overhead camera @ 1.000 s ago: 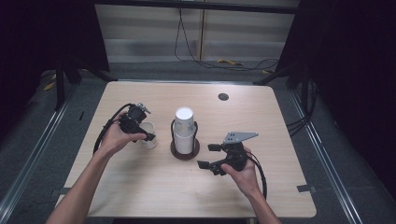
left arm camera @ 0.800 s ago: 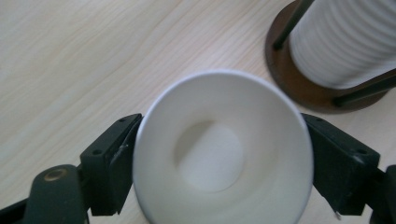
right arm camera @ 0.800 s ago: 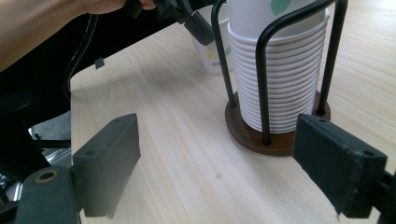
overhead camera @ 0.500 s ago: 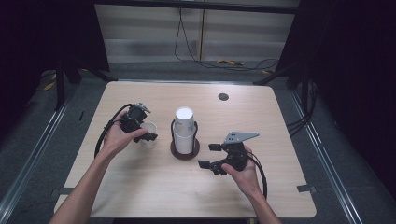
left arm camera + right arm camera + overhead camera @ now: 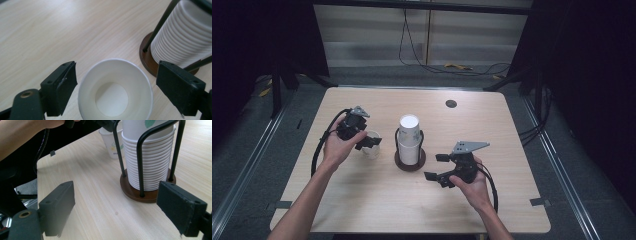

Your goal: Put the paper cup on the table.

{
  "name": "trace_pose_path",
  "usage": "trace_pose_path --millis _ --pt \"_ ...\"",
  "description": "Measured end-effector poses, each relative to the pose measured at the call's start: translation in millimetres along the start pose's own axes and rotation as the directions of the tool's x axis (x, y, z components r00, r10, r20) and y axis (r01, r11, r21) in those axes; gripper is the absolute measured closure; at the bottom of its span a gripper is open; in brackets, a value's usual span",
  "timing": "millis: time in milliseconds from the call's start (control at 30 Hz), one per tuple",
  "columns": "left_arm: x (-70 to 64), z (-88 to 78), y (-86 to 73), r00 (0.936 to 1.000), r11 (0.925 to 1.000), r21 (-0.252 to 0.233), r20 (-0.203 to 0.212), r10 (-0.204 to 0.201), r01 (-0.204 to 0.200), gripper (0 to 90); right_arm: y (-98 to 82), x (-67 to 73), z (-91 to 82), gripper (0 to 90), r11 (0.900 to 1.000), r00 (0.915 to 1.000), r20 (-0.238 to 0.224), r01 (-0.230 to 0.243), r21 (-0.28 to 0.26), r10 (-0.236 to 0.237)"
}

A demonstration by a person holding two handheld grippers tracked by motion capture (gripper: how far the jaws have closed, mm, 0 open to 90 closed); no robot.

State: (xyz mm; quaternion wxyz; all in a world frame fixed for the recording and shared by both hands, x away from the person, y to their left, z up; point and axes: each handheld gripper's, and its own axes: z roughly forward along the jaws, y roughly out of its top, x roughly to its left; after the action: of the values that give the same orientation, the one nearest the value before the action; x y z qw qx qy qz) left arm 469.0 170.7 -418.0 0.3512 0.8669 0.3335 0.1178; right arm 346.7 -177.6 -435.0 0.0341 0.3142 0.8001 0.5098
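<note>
Wooden desk [image 5: 362, 210] seen from above. Left gripper [image 5: 367, 141] hovers over single white paper cup [image 5: 115, 91] standing upright on desk, just left of cup stack [image 5: 409, 140] in wire holder [image 5: 147, 192]. Its jaws have just been opening: now spread, cup between them, pads clear of rim. Right gripper [image 5: 437, 167] rests low, right of holder, jaws spread wide, nothing between them.

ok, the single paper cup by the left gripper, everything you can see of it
The single paper cup is white, seemingly paper, with a rolled rim and a small green print on its side. It stands upright, mouth up and empty, on the table left of the cup stack, apart from it. The left gripper straddles it, jaws just opened, pads off its wall.
</note>
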Motion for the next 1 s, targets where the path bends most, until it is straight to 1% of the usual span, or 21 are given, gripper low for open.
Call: trace_pose_path --millis 33,67,100,133,200,233,333,467,533,600,633,667,700,733,767,833,867,900,933,967,1000 --pt "0.0 -2.0 0.2 1.0000 1.0000 -0.002 0.007 -0.002 0.002 16.6 0.1 0.0 -0.3 14.8 1.000 1.0000 0.000 -0.003 -0.002 0.003" --pt "-0.8 -3.4 -0.2 1.0000 0.9999 -0.015 0.006 -0.002 0.002 16.6 0.2 -0.3 -0.6 14.8 1.000 1.0000 0.002 -0.004 -0.003 0.004" --pt "-1.8 -6.8 -0.6 0.9999 0.9993 -0.033 0.002 0.015 -0.015 16.6 0.1 -0.6 -0.8 14.8 1.000 1.0000 0.003 -0.004 -0.003 0.004" --pt "-3.1 -8.7 -1.1 0.9999 0.9989 -0.044 0.004 0.016 -0.016 16.7 0.0 -0.9 -0.9 14.8 1.000 1.0000 0.005 -0.006 -0.003 0.006" --pt "-6.5 -11.5 -2.0 0.9994 0.9981 -0.058 0.027 0.021 -0.020 17.0 0.1 -0.9 -1.2 14.7 1.000 1.0000 0.005 -0.005 -0.004 0.005" --pt "-8.2 -13.7 -2.2 0.9990 0.9975 -0.061 0.024 0.037 -0.035 17.0 0.1 -0.7 -1.3 14.8 1.000 1.0000 0.006 -0.005 -0.004 0.005" --pt "-13.3 -18.2 -4.4 0.9989 0.9950 -0.095 0.032 0.034 -0.031 17.1 0.2 -0.2 -2.1 14.8 1.000 1.0000 0.007 -0.003 -0.004 0.003" --pt "-20.4 -26.6 -7.8 0.9982 0.9915 -0.119 0.025 0.055 -0.051 19.1 0.1 -0.2 -2.3 14.8 1.000 0.9999 0.009 -0.005 -0.005 0.005" --pt "-26.1 -30.9 -9.3 0.9976 0.9887 -0.145 0.053 0.045 -0.037 19.8 0.1 -0.3 -2.3 14.8 1.000 0.9999 0.009 -0.004 -0.005 0.004" --pt "-32.7 -34.5 -9.3 0.9985 0.9885 -0.145 0.028 0.048 -0.043 20.4 0.0 -0.5 -2.1 14.8 1.000 0.9999 0.009 -0.005 -0.005 0.005" --pt "-34.8 -35.9 -10.1 0.9986 0.9872 -0.156 0.037 0.038 -0.032 20.4 -0.1 -0.6 -2.1 14.8 1.000 0.9999 0.009 -0.005 -0.005 0.005" --pt "-36.0 -36.6 -11.7 0.9973 0.9843 -0.175 0.065 0.034 -0.023 20.4 0.0 -0.5 -2.3 14.8 1.000 0.9999 0.010 -0.005 -0.006 0.005" --pt "-37.7 -37.0 -13.4 0.9968 0.9828 -0.183 0.071 0.036 -0.023 20.4 0.1 -0.4 -2.5 14.8 1.000 0.9999 0.010 -0.005 -0.007 0.005" --pt "-39.9 -37.5 -15.2 0.9978 0.9832 -0.180 0.054 0.040 -0.029 20.7 0.2 -0.2 -2.7 14.8 1.000 0.9999 0.012 -0.005 -0.007 0.005" --pt "-41.6 -37.2 -17.5 0.9982 0.9813 -0.190 0.043 0.041 -0.032 20.7 0.2 -0.3 -2.9 14.7 1.000 0.9999 0.012 -0.005 -0.008 0.005" --pt "-43.8 -36.6 -22.3 0.9981 0.9785 -0.204 0.050 0.037 -0.025 20.7 -0.1 -0.7 -2.9 14.7 1.000 0.9999 0.013 -0.007 -0.008 0.007" --pt "-45.2 -36.4 -24.9 0.9986 0.9774 -0.210 0.042 0.033 -0.023 20.7 -0.2 -0.7 -2.8 14.7 1.000 0.9999 0.014 -0.007 -0.006 0.008" --pt "-46.7 -35.9 -27.6 0.9992 0.9741 -0.225 0.025 0.031 -0.025 20.7 -0.4 -0.6 -2.9 14.8 1.000 0.9999 0.013 -0.008 -0.007 0.008" --pt "-47.8 -34.9 -30.1 0.9990 0.9731 -0.229 0.033 0.028 -0.020 20.7 -0.5 -0.5 -2.9 14.7 1.000 0.9999 0.013 -0.009 -0.007 0.009" --pt "-48.4 -33.5 -32.3 0.9981 0.9748 -0.223 0.057 0.022 -0.009 20.7 -0.7 -0.4 -2.8 14.7 1.000 0.9999 0.015 -0.009 -0.006 0.009" --pt "-49.8 -32.1 -35.0 0.9977 0.9746 -0.224 0.065 0.020 -0.005 20.7 -1.0 -0.3 -2.8 14.7 1.000 0.9998 0.015 -0.010 -0.007 0.010"
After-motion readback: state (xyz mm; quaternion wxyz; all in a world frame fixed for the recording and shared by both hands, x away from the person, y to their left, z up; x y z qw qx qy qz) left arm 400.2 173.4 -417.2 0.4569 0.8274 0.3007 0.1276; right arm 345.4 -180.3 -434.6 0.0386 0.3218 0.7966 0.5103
